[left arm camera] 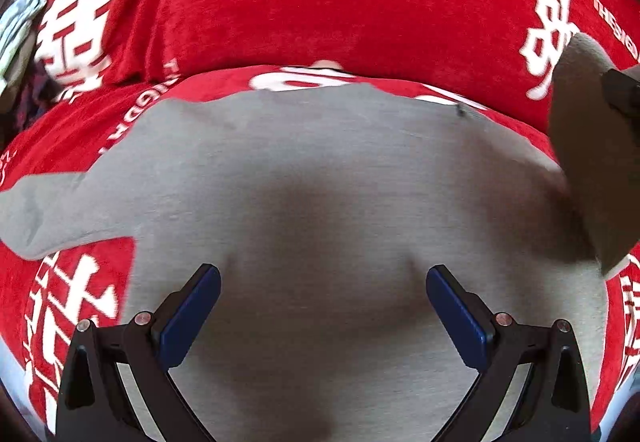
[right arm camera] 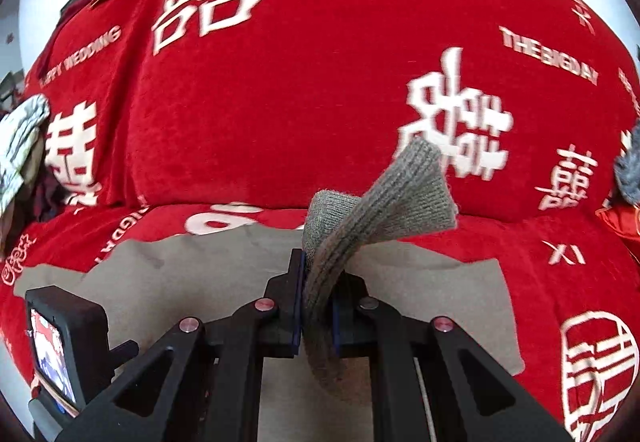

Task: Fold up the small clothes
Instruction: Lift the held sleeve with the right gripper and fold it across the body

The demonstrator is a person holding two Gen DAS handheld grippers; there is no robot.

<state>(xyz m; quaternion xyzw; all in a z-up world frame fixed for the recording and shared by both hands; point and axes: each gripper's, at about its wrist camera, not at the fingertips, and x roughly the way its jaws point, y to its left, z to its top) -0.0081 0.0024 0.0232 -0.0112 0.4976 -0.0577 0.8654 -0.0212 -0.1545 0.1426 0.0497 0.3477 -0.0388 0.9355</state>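
Observation:
A grey knit top lies spread flat on a red bedspread with white lettering. One sleeve stretches out to the left. My left gripper hovers over the body of the top, open, with nothing between its blue pads. My right gripper is shut on the ribbed cuff of the other sleeve, which bends up and over the jaws. In the left wrist view that raised sleeve hangs at the right edge. The flat grey body shows beneath the right gripper.
A large red cushion or quilt roll rises behind the top. A pale patterned cloth lies at the far left. A grey furry thing shows at the right edge. The left gripper's camera block sits low left.

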